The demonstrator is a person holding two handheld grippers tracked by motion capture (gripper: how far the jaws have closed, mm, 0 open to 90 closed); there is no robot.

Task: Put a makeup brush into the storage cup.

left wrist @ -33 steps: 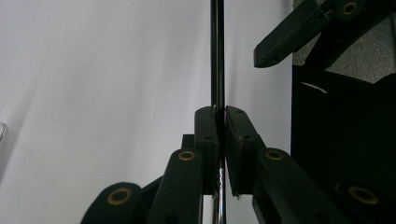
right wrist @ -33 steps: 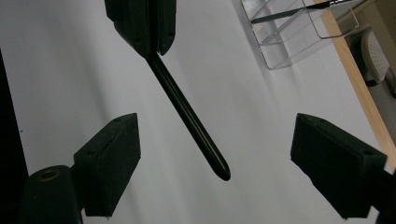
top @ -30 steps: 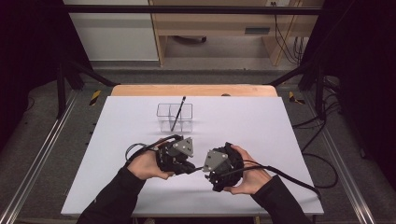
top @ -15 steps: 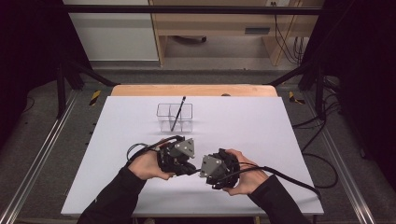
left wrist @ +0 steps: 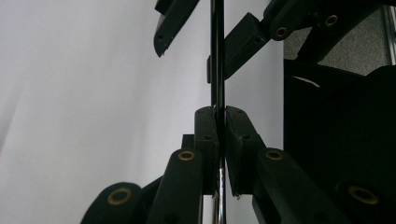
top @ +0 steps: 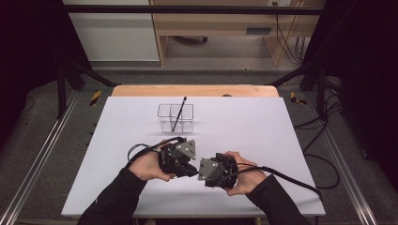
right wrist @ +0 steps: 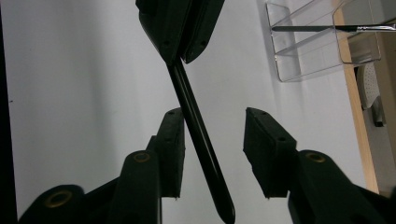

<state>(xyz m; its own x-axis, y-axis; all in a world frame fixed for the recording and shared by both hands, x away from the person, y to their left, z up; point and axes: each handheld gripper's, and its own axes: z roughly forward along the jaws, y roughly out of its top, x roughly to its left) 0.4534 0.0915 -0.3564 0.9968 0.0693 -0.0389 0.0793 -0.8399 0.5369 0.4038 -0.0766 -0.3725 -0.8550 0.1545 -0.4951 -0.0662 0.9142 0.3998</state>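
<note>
**Pen handover, mid-table, R jaws closing in**

L side first. Left gripper (top: 187, 165), held in person's left hand (top: 149, 165), sits low over the white table sheet (top: 112, 140), near front edge, nose aimed right twd its partner. Jaws pinched tight on a slim glossy black pen-like stick (left wrist: 217, 70); in left gripper view the pads clamp the shaft at both sides and the stick runs straight on, away from the camera.

Centre: stick bridges the gap btw the two grippers. Long axis approx along the L–R line of the table, roughly level.

R side. Right gripper (right wrist: 212, 144), in right hand (top: 244, 176), faces left, nose-to-nose w/ the other. Jaws have just been closing; stick's free end lies between them, slanting, close to or brushing one pad, clear of the other. No grip yet, gap moderate.

Judgement: next move turns on that slant. Stick crosses the R jaw line at an angle, so R wrist prob. needs a small turn before pinch, else it may skew.

Further back, centre: clear plastic divided box (top: 176, 117) w/ a second dark pen (top: 179, 113) leaning in it, well apart from hands.
</note>
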